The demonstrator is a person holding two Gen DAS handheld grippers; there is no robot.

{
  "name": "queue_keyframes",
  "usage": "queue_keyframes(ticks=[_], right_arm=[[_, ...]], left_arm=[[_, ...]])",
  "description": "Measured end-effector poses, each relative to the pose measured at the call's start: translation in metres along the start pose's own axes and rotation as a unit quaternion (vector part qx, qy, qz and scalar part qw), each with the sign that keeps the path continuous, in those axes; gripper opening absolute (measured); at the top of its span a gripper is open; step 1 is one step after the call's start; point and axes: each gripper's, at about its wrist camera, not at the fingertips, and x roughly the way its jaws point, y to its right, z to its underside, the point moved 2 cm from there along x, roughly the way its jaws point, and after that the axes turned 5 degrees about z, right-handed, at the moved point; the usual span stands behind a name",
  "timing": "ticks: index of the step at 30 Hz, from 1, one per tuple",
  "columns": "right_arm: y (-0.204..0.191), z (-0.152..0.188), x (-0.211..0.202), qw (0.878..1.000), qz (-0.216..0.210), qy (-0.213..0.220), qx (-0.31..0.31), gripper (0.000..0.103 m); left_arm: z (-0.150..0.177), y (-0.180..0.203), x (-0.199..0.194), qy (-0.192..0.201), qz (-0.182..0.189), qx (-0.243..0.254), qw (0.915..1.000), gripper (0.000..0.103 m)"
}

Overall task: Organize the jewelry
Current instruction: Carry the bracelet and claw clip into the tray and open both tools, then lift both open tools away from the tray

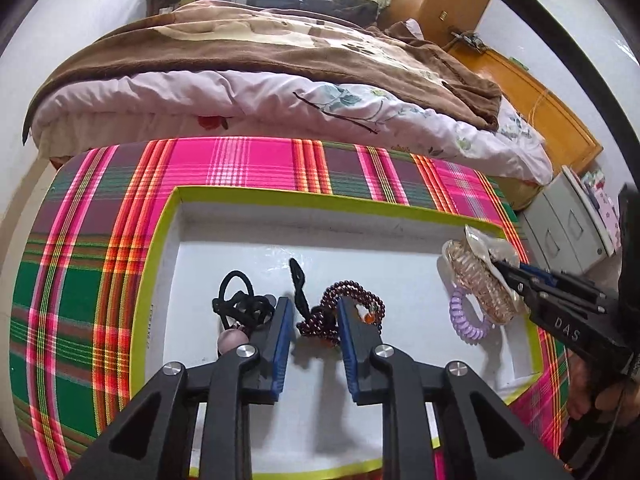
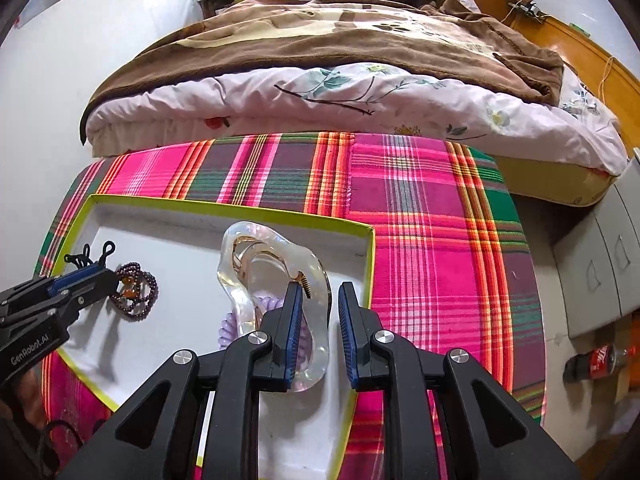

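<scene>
A shallow white box with a yellow-green rim [image 1: 176,216] lies on the plaid cloth. Inside it, a dark red bead bracelet [image 1: 320,316] lies between the fingers of my left gripper [image 1: 315,308]; the jaws stand apart and the pads do not press it. Black hair ties [image 1: 236,300] and a black cord [image 1: 298,280] lie beside it. At the box's right end, my right gripper [image 2: 320,296] stands open astride the rim of a clear hair claw [image 2: 272,276], which rests on a purple spiral hair tie [image 2: 228,328]. The left gripper [image 2: 108,276] shows by the bracelet [image 2: 136,292].
The plaid cloth [image 2: 420,220] covers a round table with bare room right of the box. A bed with a brown blanket [image 2: 320,40] stands just behind. A grey cabinet [image 2: 600,264] and a cola bottle [image 2: 600,362] on the floor are at the right.
</scene>
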Motion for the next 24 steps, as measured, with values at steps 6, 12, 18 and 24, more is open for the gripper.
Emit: queue_keyframes(ticks=[6,12,18,24], right_arm=[[0.000,0.000,-0.003,1.000,-0.004,0.009,0.001,0.023],[0.001,0.008,-0.023,0.999,-0.020,0.035,0.004,0.029],[0.005,0.028,-0.056,0.996,-0.045,0.071,0.011,0.033],[0.006,0.057,-0.087,0.993,-0.072,0.089,0.006,0.033]], left_arm=[[-0.003,-0.004,-0.010,0.014,0.007,-0.013,0.9998,0.043],[0.000,-0.002,-0.027,0.027,0.016,-0.012,0.9994,0.055],[0.015,0.009,-0.062,0.042,0.019,0.013,0.9988,0.065],[0.039,0.013,-0.099,0.064,0.024,0.017,0.9975,0.069]])
